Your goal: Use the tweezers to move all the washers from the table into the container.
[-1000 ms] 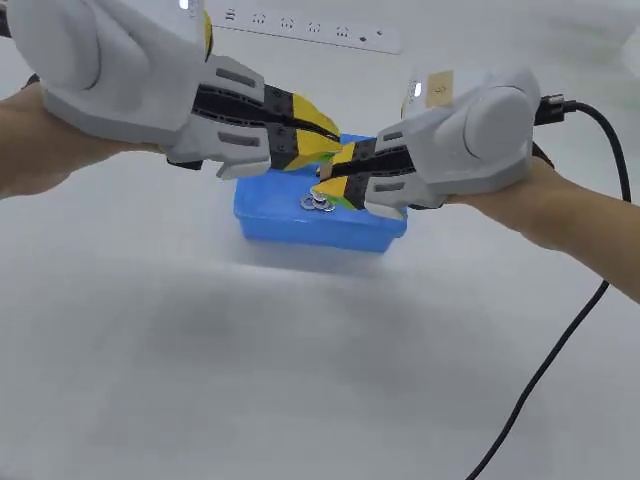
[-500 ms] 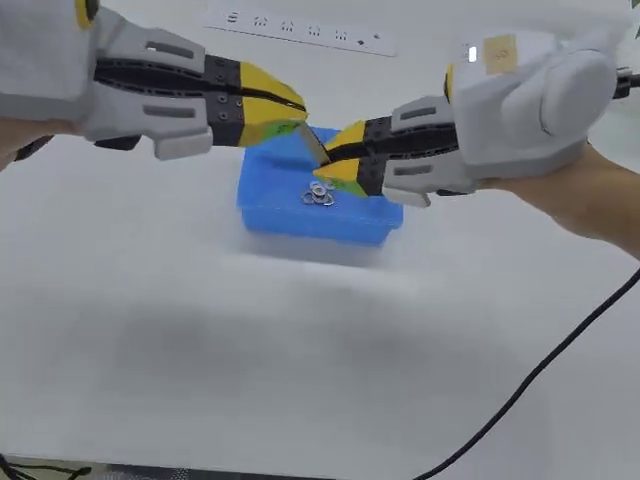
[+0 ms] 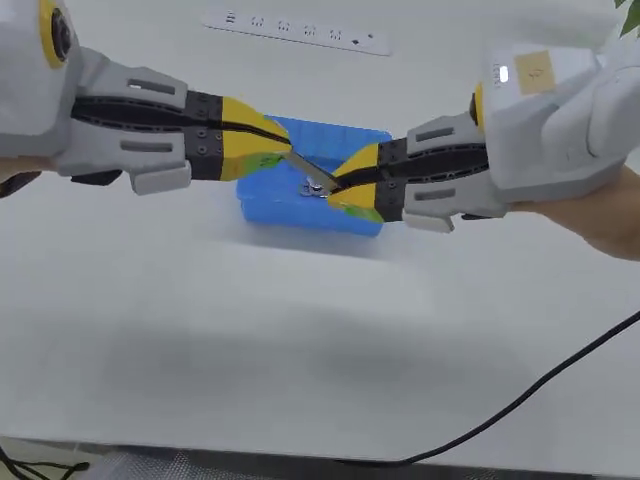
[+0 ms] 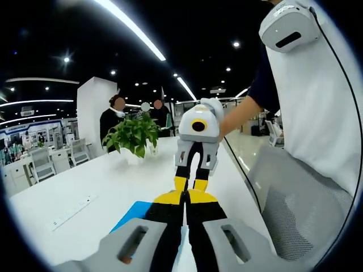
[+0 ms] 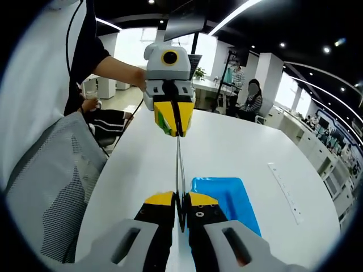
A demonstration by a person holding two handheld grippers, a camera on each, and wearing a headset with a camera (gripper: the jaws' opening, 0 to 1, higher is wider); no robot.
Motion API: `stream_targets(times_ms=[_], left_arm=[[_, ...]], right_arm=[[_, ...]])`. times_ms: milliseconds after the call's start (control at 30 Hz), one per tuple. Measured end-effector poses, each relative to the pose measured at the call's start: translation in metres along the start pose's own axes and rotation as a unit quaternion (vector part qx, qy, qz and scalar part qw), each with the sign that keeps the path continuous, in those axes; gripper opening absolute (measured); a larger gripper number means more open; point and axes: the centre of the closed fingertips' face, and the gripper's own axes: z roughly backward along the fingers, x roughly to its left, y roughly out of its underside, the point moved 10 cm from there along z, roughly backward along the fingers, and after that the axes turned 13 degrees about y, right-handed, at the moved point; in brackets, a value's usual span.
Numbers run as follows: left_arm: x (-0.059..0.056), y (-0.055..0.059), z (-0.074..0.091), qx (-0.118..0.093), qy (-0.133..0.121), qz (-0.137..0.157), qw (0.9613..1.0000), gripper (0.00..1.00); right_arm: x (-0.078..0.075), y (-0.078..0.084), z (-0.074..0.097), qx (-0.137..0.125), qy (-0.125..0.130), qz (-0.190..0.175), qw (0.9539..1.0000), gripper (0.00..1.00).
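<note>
The blue container (image 3: 300, 215) sits mid-table with a small pile of washers (image 3: 318, 188) inside. Above it my left gripper (image 3: 285, 152) comes in from the left and my right gripper (image 3: 337, 185) from the right, tips nearly meeting. Thin metal tweezers (image 3: 303, 170) span the short gap between them, and both grippers are shut on them. In the right gripper view the tweezers (image 5: 180, 164) run from my own shut jaws (image 5: 180, 198) up to the left gripper (image 5: 173, 130), with the container (image 5: 224, 198) below right. The left gripper view shows my shut jaws (image 4: 185, 195) facing the right gripper (image 4: 190, 182).
A white power strip (image 3: 300, 32) lies at the table's far edge. A black cable (image 3: 540, 385) trails across the near right of the table. A potted plant (image 4: 133, 135) and people stand far off, and a grey mesh chair (image 4: 306, 209) is beside the table.
The two grippers have drawn apart sideways and sunk lower over the container, with the tweezers now stretched between their tips. The head view has shifted.
</note>
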Motion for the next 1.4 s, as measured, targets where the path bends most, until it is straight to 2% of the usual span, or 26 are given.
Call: stream_targets(times_ms=[200,367,500,633,700,767,867,1000,1200,1333,1400], left_arm=[[-0.003,0.014,-0.001,0.009,0.011,0.015,0.9998,0.04],[-0.007,0.027,0.001,0.031,0.023,0.024,0.999,0.04],[-0.007,0.035,-0.001,0.036,0.021,0.029,0.9987,0.04],[-0.008,0.052,-0.004,0.06,0.02,0.04,0.9972,0.04],[-0.009,0.058,-0.007,0.077,0.018,0.039,0.9961,0.04],[-0.009,0.062,-0.01,0.083,0.011,0.042,0.9956,0.04],[-0.007,0.072,-0.014,0.104,0.01,0.05,0.9932,0.05],[0.0,0.091,-0.022,0.134,0.032,0.07,0.988,0.05],[0.01,0.115,-0.026,0.15,0.03,0.097,0.9834,0.05],[0.013,0.125,-0.027,0.167,0.026,0.119,0.9785,0.06],[0.015,0.128,-0.027,0.174,0.023,0.121,0.977,0.06]], right_arm=[[0.008,0.006,-0.003,0.021,-0.008,0.025,0.9994,0.08],[0.012,0.009,-0.003,0.024,-0.018,0.026,0.9992,0.08],[0.013,0.018,-0.008,0.033,-0.022,0.019,0.999,0.08],[0.016,0.025,-0.01,0.044,-0.028,0.015,0.9985,0.08],[0.017,0.028,-0.012,0.053,-0.03,0.019,0.998,0.08],[0.018,0.033,-0.015,0.061,-0.028,0.017,0.9976,0.08],[0.019,0.04,-0.019,0.074,-0.025,0.017,0.9968,0.08],[0.024,0.053,-0.029,0.1,-0.027,0.031,0.9941,0.08],[0.023,0.068,-0.043,0.123,-0.021,0.036,0.9915,0.08],[0.023,0.074,-0.052,0.134,-0.019,0.038,0.9901,0.08],[0.022,0.077,-0.056,0.138,-0.019,0.033,0.9897,0.08]])
